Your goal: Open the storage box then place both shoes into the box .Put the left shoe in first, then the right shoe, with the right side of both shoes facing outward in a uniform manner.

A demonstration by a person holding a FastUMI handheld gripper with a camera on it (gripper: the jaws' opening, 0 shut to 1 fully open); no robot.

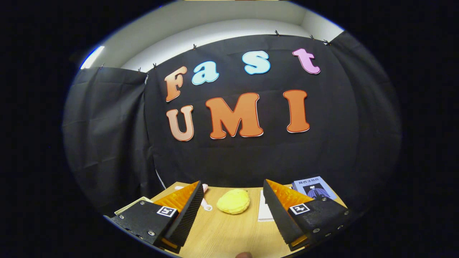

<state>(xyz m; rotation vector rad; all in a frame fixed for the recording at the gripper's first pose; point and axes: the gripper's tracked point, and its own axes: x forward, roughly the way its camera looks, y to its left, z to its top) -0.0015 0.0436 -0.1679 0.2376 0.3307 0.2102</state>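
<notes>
Holding hand-held gripper spread, empty, over surface; I judge yellow plush shoe soft, light; pinch its side.

Matt wood-grain table; fuzzy plush toy; ribbed tongs pads.

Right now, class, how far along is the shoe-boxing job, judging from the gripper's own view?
Nothing looks done. The gripper is open and holds nothing, raised over the wooden table. Ahead, between its fingers, lies a yellow plush object; a blue book sits beyond the right-hand finger. Opening the box and placing both shoes all remain.
</notes>
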